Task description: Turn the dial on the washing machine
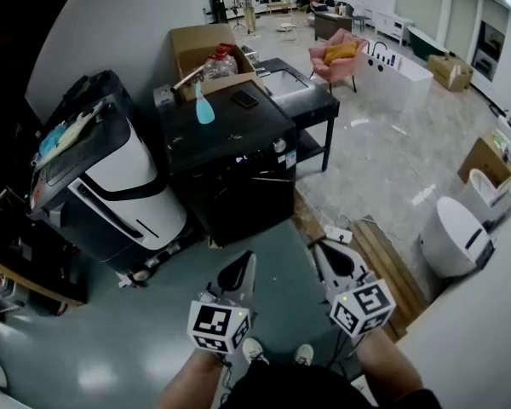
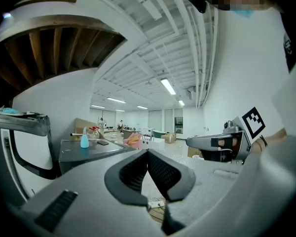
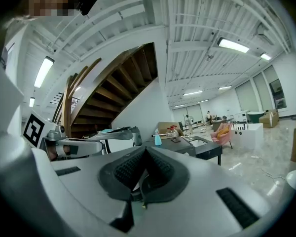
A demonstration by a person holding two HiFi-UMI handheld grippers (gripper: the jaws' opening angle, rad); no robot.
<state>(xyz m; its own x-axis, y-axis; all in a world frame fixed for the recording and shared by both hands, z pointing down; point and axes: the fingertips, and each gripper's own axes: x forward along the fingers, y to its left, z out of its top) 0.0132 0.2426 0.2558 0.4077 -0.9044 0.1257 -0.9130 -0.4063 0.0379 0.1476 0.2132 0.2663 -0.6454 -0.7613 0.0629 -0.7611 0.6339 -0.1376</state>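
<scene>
washing machine (image 1: pixel 238 186): black | spray bottle (image 1: pixel 204 109): blue | armchair (image 1: pixel 325 66): pink

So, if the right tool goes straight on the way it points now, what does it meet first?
Probably the black washing machine, near its front corner: the shut right tool is aimed there across the floor. Depth is unclear.
</scene>
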